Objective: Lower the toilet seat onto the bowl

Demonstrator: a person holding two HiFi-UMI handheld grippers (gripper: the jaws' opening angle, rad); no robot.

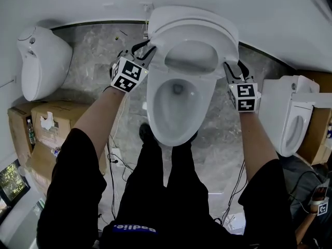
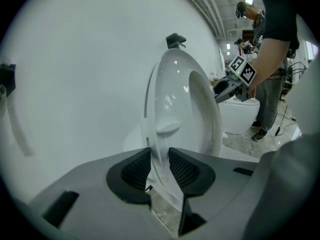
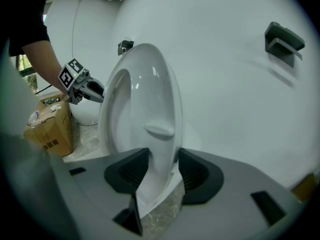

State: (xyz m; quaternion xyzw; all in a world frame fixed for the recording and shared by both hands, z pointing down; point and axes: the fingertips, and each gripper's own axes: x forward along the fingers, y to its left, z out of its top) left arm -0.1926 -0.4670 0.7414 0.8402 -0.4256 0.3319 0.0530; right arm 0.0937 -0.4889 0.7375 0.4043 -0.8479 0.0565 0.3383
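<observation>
A white toilet bowl stands against the wall between my legs. Its seat and the lid behind it are tilted part way up over the bowl. My left gripper clamps the left edge, and in the left gripper view its pads press on the white rim. On the other side my right gripper is shut on the right edge. The seat ring shows just in front of the lid. Each gripper view also catches the opposite gripper across the seat.
A wall-hung white bowl is at the left, another toilet at the right. Cardboard boxes stand at the left, and cables trail over the marble floor. Another person stands beyond the right side.
</observation>
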